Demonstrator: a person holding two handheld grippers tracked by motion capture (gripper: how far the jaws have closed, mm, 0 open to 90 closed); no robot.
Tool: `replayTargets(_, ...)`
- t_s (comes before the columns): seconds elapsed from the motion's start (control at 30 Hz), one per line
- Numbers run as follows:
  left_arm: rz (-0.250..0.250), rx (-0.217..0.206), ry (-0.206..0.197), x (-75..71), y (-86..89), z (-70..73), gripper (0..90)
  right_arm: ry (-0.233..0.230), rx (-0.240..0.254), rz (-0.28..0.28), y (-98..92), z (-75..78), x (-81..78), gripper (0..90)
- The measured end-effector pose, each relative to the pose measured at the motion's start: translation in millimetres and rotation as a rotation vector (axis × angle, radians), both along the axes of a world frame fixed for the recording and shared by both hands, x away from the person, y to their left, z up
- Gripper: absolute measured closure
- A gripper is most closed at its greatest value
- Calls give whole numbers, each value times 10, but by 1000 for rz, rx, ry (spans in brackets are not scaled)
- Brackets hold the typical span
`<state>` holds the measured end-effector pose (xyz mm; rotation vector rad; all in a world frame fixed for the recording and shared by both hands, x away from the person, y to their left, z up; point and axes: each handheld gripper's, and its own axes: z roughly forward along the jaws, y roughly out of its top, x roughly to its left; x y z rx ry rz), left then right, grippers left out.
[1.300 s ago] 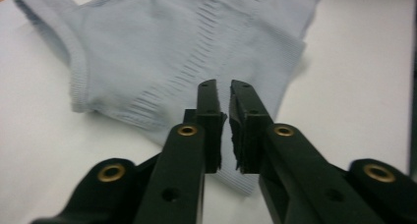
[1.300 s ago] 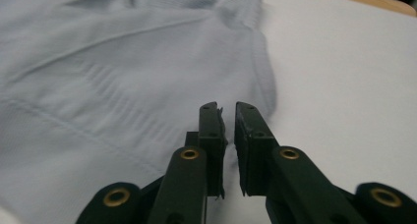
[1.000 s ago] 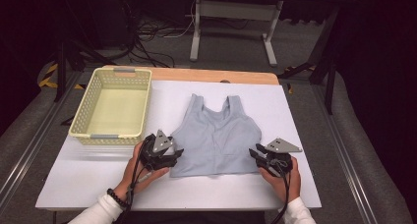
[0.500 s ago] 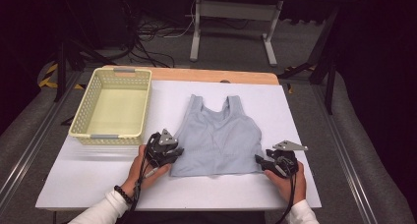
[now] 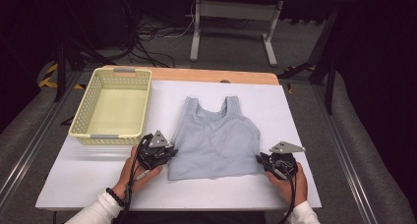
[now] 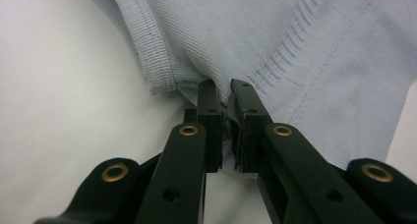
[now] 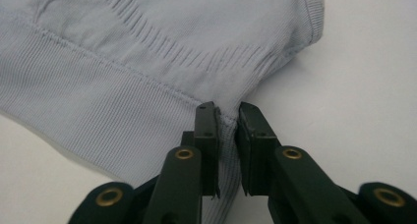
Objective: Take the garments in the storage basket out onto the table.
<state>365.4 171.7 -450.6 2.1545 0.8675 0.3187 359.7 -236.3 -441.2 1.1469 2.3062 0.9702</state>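
A pale blue knit tank top (image 5: 216,140) lies flat on the white table cover (image 5: 93,182), straps toward the far side. My left gripper (image 5: 172,153) is at its lower left corner. In the left gripper view the jaws (image 6: 227,94) have just closed and pinch a fold of the tank top's hem (image 6: 295,47). My right gripper (image 5: 259,159) is at the lower right corner. In the right gripper view its jaws (image 7: 227,111) have just been closing, with the ribbed hem of the tank top (image 7: 123,62) bunched between the pads.
An empty pale yellow plastic basket (image 5: 87,106) stands at the table's left back. A wooden table edge (image 5: 211,75) shows behind the cover. Past the table are a white stand's legs (image 5: 231,10) and cables on the floor.
Both grippers slid slightly outward and toward the near edge, to the top's lower corners, and their jaws closed on the hem. The top has stayed flat.
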Motion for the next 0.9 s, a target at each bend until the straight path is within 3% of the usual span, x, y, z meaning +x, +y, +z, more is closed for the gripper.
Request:
replayTargets(0.2, -7, 17, -38, -55, 28, 58, 833, -7, -8, 0, 14, 12, -13, 791)
replayTargets(0.37, 17, 3, -68, -103, 123, 120, 819, -25, -11, -13, 30, 26, -29, 690)
replayTargets(0.6, 76, 9, -85, -68, 126, 60, 618, -126, 32, -4, 84, 90, -78, 535)
replayTargets(0.73, 139, 14, -48, 10, 103, -24, 425, -168, 42, 37, 175, 118, -100, 492)
replayTargets(0.83, 172, 16, -19, 72, 88, -65, 402, -174, 39, 53, 218, 108, -95, 477)
replayTargets(0.9, 168, 7, 0, 103, 65, -87, 399, -172, 34, 60, 235, 94, -80, 468)
